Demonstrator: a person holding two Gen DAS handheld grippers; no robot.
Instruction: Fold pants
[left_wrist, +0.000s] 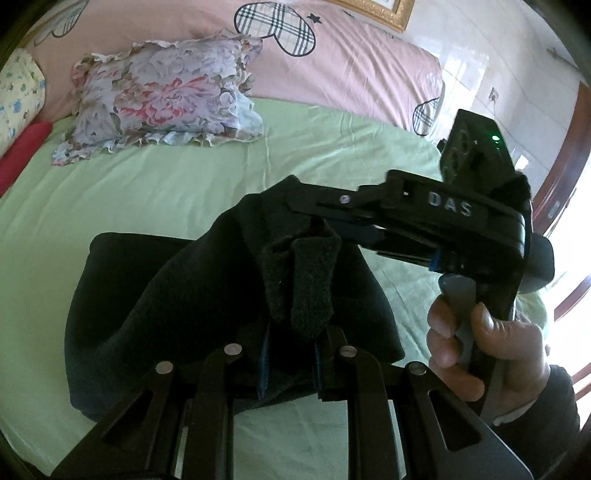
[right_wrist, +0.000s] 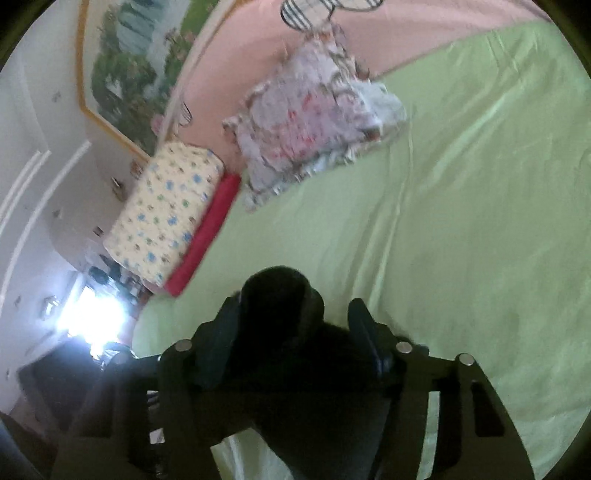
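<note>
Two grippers meet over one pair of dark pants (left_wrist: 184, 295) on a bed with a green sheet (left_wrist: 166, 184).

Left wrist view: the left gripper (left_wrist: 290, 365) has its jaws nearly together, clamped on a thick fold of the pants, which rises between the blue-edged fingers as a knitted band. The rest of the garment hangs and spreads to the left onto the sheet. The right gripper (left_wrist: 306, 206) comes in from the right, held by a hand (left_wrist: 476, 343) in a dark sleeve; its fingers lie at the top of the same raised fold, but whether they press on it cannot be told from this side. Behind, well apart from the pants, lie a flowered pillow (left_wrist: 162, 96), a pink blanket with plaid hearts (left_wrist: 332, 55), a red roll (left_wrist: 22, 155) and a yellow patterned cushion (left_wrist: 18, 96). A gilt picture frame (left_wrist: 384, 11) hangs on the wall. Green sheet lies bare between pants and pillow.

Right wrist view, somewhat blurred: the right gripper's jaws stand apart, a dark bunch of pants between them, with a gap to the right finger; contact on the left finger is unclear. Ahead the sheet is bare up to the pillow. The cushion and red roll lie along the bed's left edge, beside a bright window (right_wrist: 88, 317).
</note>
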